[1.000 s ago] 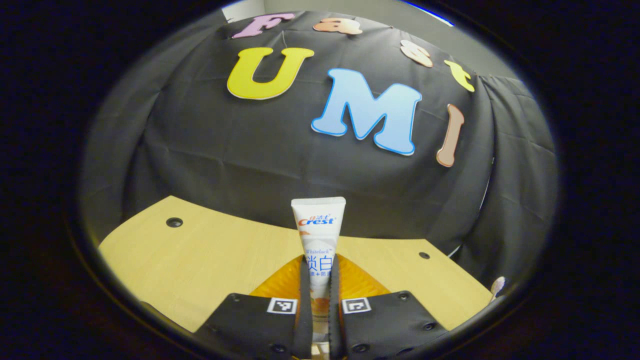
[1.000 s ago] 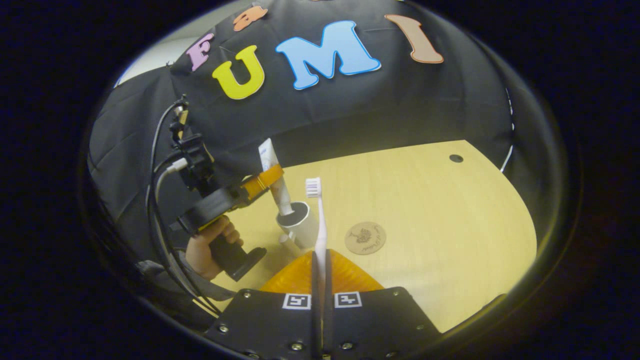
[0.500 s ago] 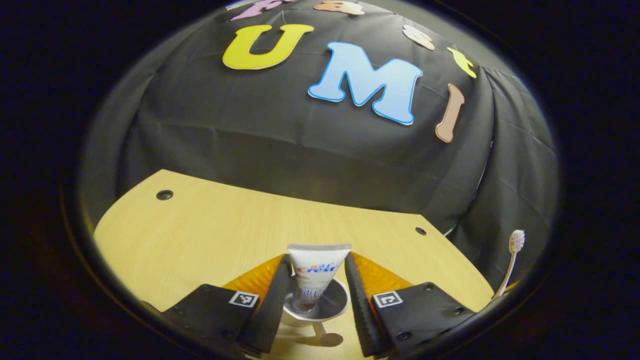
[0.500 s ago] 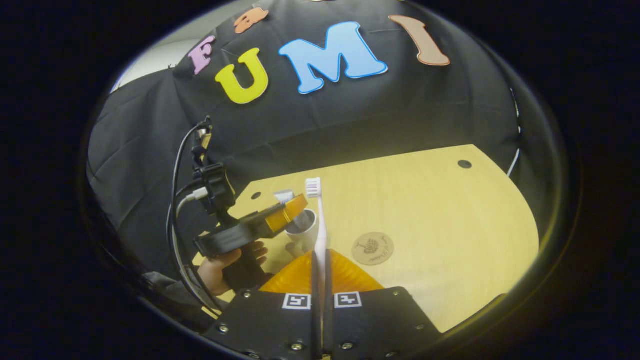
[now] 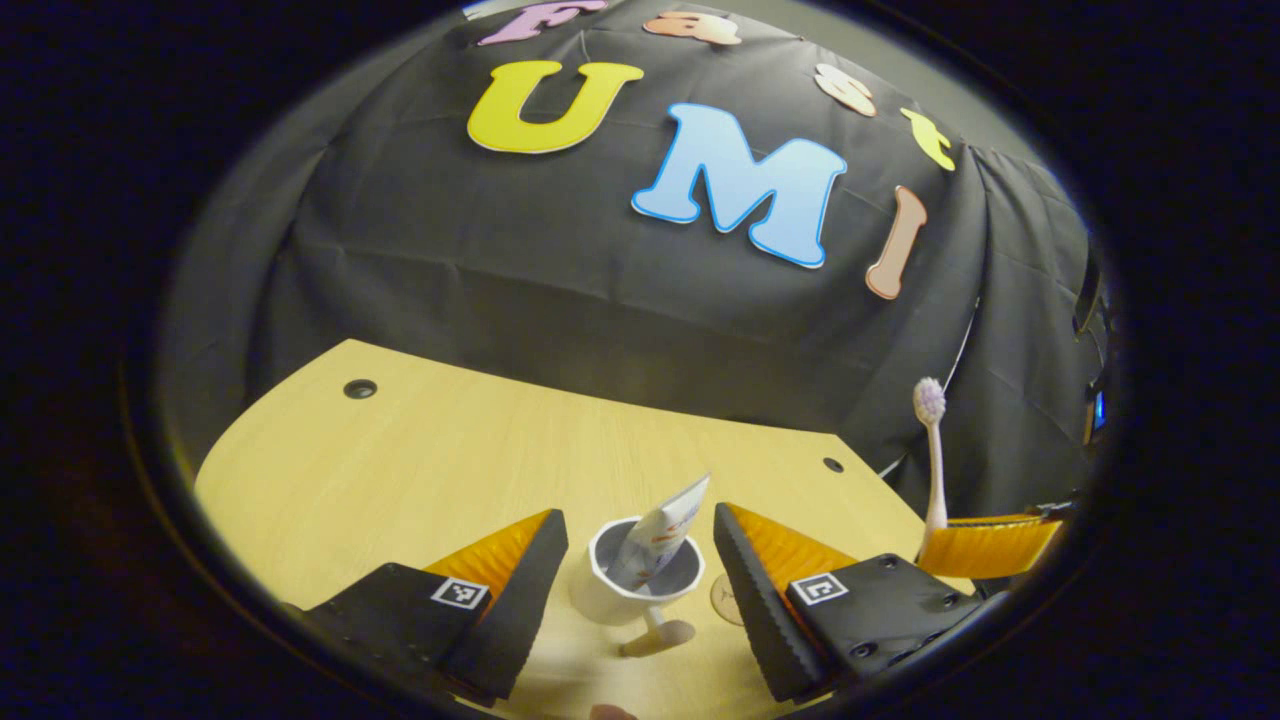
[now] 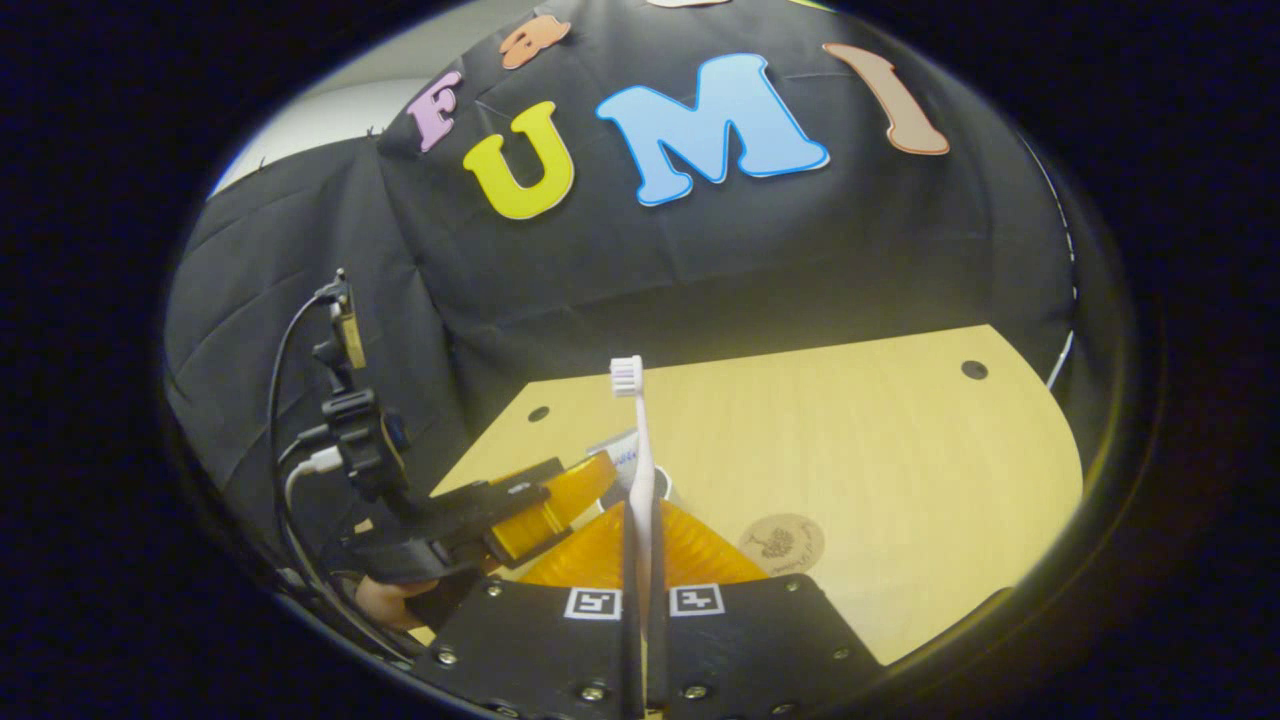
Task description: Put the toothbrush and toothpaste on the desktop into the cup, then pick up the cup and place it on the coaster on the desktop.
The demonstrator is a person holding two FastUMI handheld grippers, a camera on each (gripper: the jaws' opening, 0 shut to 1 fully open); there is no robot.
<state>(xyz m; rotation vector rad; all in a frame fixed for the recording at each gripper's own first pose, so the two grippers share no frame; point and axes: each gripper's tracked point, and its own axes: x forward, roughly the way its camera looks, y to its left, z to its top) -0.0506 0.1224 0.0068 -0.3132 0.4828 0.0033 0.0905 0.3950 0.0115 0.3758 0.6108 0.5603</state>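
The left tool (image 5: 632, 590) stands spread wide, its fingers either side of the small white ceramic cup (image 5: 637, 585) without touching it. The cup is a smooth, thick-walled cylinder with a side handle, standing upright on the pale wood-grain counter (image 5: 420, 470) near its front edge. In it leans the soft white plastic toothpaste tube (image 5: 665, 535), flat crimped end up, tilted toward the right.

Right of the cup, the right tool (image 6: 640, 640) is pressed together on the slim pale-pink plastic toothbrush (image 6: 640, 470), pinching the handle low, long axis upright and white bristle head on top. From this tool the cup lies ahead and slightly left, mostly hidden behind the brush; the right tool looks best placed to lower the brush in, handle first.

The thin round wooden coaster (image 6: 782, 543) lies flat just right of the cup.
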